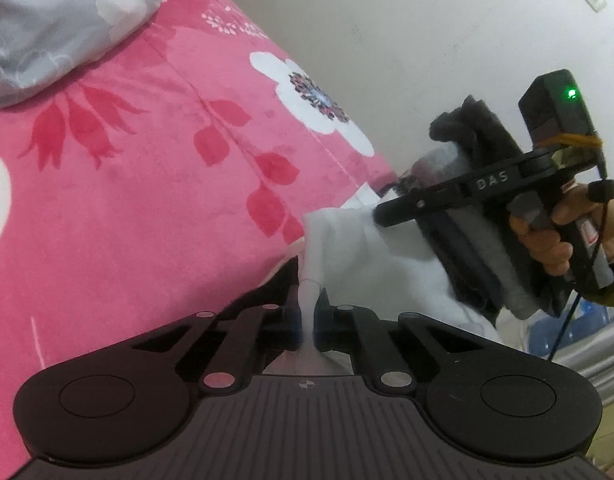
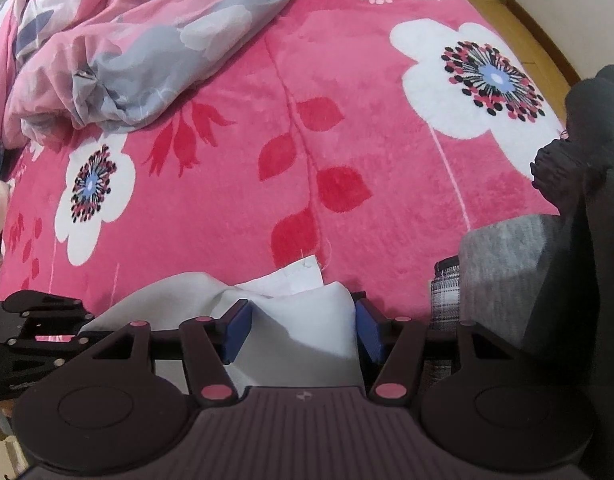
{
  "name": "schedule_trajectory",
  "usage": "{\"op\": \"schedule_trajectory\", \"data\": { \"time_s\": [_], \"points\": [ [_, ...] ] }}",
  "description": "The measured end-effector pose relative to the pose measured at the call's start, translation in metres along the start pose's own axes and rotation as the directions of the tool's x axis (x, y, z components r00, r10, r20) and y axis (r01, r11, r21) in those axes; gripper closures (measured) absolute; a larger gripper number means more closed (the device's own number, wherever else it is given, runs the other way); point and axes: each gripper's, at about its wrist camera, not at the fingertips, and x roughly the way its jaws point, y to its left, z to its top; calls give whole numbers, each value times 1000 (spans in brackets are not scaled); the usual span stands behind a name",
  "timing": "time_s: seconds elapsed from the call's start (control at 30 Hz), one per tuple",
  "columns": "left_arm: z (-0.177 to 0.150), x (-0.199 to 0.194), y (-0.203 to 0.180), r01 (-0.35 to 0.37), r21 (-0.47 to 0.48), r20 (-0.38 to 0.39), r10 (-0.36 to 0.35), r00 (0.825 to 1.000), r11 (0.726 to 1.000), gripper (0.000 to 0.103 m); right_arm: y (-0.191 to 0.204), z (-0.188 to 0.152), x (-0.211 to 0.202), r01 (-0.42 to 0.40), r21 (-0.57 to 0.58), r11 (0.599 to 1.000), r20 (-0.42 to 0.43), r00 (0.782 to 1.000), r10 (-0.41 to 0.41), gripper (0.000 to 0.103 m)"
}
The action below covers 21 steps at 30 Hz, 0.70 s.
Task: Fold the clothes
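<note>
A white garment [image 1: 371, 248] lies at the near edge of the pink flowered bed cover [image 1: 147, 168]. My left gripper [image 1: 306, 312] is shut on a thin fold of the white garment. In the right wrist view my right gripper [image 2: 299, 324] is open, its blue pads [image 2: 237, 330] standing on either side of a bunch of the white garment [image 2: 291, 320], not pinching it. The right gripper also shows in the left wrist view [image 1: 391, 212], held by a hand over the cloth. The left gripper shows at the left edge of the right wrist view [image 2: 47, 320].
A stack of folded clothes, dark [image 2: 595, 128], grey [image 2: 507, 256] and plaid [image 2: 445, 292], stands at the right on the bed. A crumpled grey and pink duvet [image 2: 127, 48] lies at the far left. A wall [image 1: 427, 20] runs beyond the bed edge.
</note>
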Motion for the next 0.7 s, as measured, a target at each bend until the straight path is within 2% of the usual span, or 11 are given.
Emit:
{"op": "schedule_trajectory", "data": {
  "time_s": [0.23, 0.37, 0.43, 0.5, 0.53, 0.6, 0.67, 0.7],
  "points": [
    [-1, 3, 6, -25, 25, -13, 26, 1000, 999, 100, 2, 0, 1, -7, -36, 999, 53, 999, 9, 43],
    [-6, 12, 11, -62, 30, -18, 62, 998, 998, 98, 6, -6, -7, -9, -94, 996, 155, 988, 24, 43],
    [-8, 12, 14, -69, 14, 0, 69, 998, 998, 98, 10, -11, -23, -17, -133, 991, 239, 970, 49, 43],
    [-9, 12, 17, -69, -3, 10, 69, 998, 998, 96, 12, -23, -50, -29, -194, 981, 337, 937, 95, 43],
    [-9, 12, 18, -73, -14, 14, 73, 997, 997, 90, 13, -31, -65, -33, -222, 975, 373, 921, 116, 43],
    [-9, 10, 19, -83, -47, 24, 84, 996, 995, 84, 12, -49, -91, -46, -271, 961, 407, 900, 158, 43],
    [-8, 4, 18, -102, -68, 40, 105, 994, 992, 71, 8, -69, -114, -51, -297, 954, 421, 889, 178, 44],
    [-8, 0, 17, -112, -79, 48, 116, 992, 991, 70, 6, -80, -125, -48, -301, 952, 422, 889, 178, 45]
  ]
}}
